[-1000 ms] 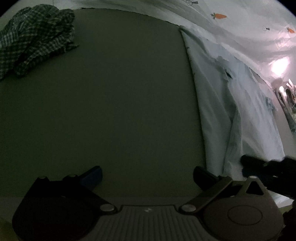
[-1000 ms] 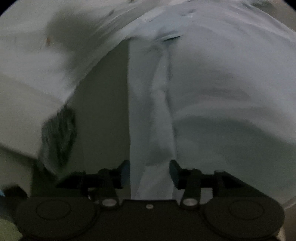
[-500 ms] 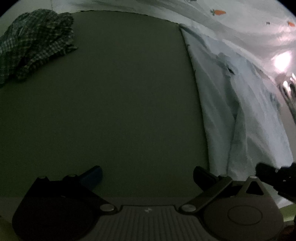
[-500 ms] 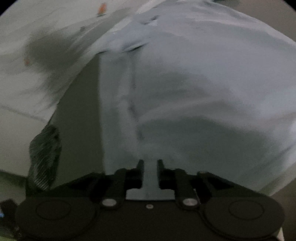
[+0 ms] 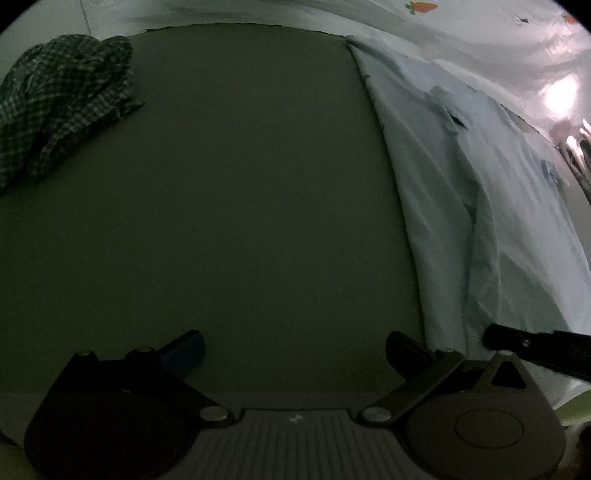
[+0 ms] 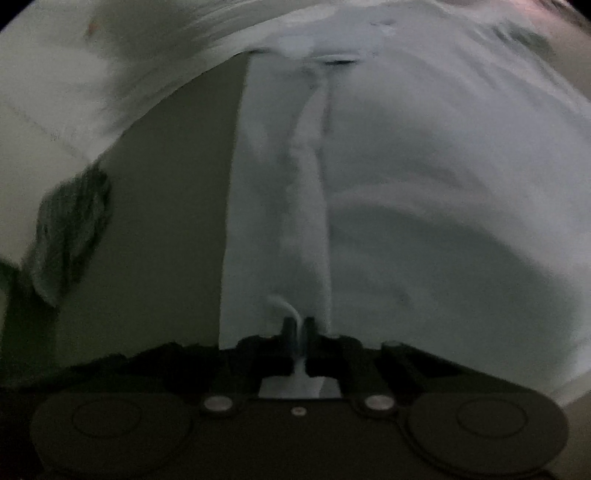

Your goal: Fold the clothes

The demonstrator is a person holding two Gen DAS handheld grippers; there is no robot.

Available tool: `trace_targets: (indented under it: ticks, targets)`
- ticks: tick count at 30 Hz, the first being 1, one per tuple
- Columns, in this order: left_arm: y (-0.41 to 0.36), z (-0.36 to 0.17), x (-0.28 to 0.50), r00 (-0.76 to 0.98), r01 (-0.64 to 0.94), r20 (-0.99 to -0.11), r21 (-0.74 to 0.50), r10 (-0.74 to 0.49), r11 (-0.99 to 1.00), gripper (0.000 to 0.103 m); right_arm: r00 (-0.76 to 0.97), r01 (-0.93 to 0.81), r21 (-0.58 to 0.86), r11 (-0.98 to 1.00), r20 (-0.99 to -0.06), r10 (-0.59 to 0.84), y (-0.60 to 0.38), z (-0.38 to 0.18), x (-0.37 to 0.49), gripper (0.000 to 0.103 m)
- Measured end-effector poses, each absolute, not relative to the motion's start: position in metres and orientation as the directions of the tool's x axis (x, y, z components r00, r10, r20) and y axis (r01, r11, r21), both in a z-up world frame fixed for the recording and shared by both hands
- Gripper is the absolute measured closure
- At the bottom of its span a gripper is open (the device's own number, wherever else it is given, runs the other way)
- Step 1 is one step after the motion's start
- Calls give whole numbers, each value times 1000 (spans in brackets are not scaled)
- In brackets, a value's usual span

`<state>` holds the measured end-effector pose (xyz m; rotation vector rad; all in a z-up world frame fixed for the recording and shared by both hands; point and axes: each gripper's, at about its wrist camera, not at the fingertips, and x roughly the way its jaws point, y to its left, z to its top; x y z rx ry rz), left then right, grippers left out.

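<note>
A pale blue shirt (image 5: 443, 192) lies spread on the dark green surface (image 5: 240, 192), along the right side of the left wrist view. It fills the right wrist view (image 6: 406, 184). My right gripper (image 6: 300, 326) is shut on the shirt's near hem, with a pinch of cloth between its fingers. Its dark tip shows in the left wrist view (image 5: 496, 334) at the hem. My left gripper (image 5: 295, 350) is open and empty over bare green surface, just left of the shirt's edge.
A crumpled green checked garment (image 5: 62, 107) lies at the far left, also blurred in the right wrist view (image 6: 70, 229). A white cloth with carrot prints (image 5: 480, 22) runs along the back. A bright light reflection (image 5: 559, 96) shows at far right.
My right gripper has closed from open onto the shirt's hem fold. The left gripper has stayed open and nearly still.
</note>
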<state>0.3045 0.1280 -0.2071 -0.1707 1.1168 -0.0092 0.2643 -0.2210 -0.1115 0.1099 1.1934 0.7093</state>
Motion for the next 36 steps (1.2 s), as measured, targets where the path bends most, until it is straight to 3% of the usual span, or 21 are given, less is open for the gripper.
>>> trace_targets:
  ticks: [3, 5, 7, 9, 11, 12, 13, 14, 22, 23, 26, 27, 29, 30, 36]
  targets:
    - [127, -207, 305, 441, -80, -893, -135, -87, 988, 0, 187, -418, 451, 789, -807, 560, -234, -109, 271, 99]
    - [125, -207, 304, 441, -79, -894, -129, -81, 989, 0, 190, -437, 444, 782, -805, 563, -231, -104, 267, 92]
    - [125, -207, 305, 440, -79, -894, -127, -79, 989, 0, 193, -467, 430, 773, -803, 564, -227, -99, 262, 69]
    - [126, -207, 305, 440, -78, -894, -127, -80, 989, 0, 192, -514, 399, 759, -809, 555, -220, -96, 256, 61]
    - [126, -207, 304, 441, -73, -894, -127, -82, 989, 0, 190, -545, 358, 758, -828, 528, -214, -98, 254, 62]
    - [127, -207, 304, 441, -70, -894, -127, -83, 989, 0, 197, -556, 334, 761, -837, 511, -211, -100, 253, 70]
    - [127, -207, 304, 441, -69, -893, -128, -85, 989, 0, 214, -560, 306, 770, -844, 491, -213, -100, 252, 90]
    - [128, -207, 304, 441, -68, -893, -130, -87, 989, 0, 232, -556, 281, 783, -852, 470, -216, -101, 253, 97]
    - [127, -208, 304, 441, -76, -893, -135, -87, 988, 0, 279, -417, 284, 863, -864, 420, -266, -98, 281, 96]
    - [125, -208, 305, 438, -75, -895, -126, -81, 989, 0, 273, -408, 288, 866, -867, 417, -268, -97, 283, 92]
    - [120, -209, 306, 429, -68, -901, -101, -62, 993, 0, 272, -426, 291, 857, -862, 428, -266, -93, 280, 65]
    - [119, -209, 306, 427, -64, -902, -94, -58, 994, 0, 264, -441, 298, 847, -858, 440, -266, -93, 277, 65]
    - [117, -210, 306, 420, -53, -906, -77, -47, 996, 0, 253, -456, 286, 843, -866, 431, -267, -98, 274, 81]
    - [116, -210, 307, 416, -46, -909, -67, -42, 997, 0, 248, -464, 276, 842, -872, 422, -267, -101, 273, 95]
    - [110, -212, 311, 380, -9, -925, -13, -8, 1000, 0, 258, -445, 235, 864, -891, 374, -280, -98, 279, 96]
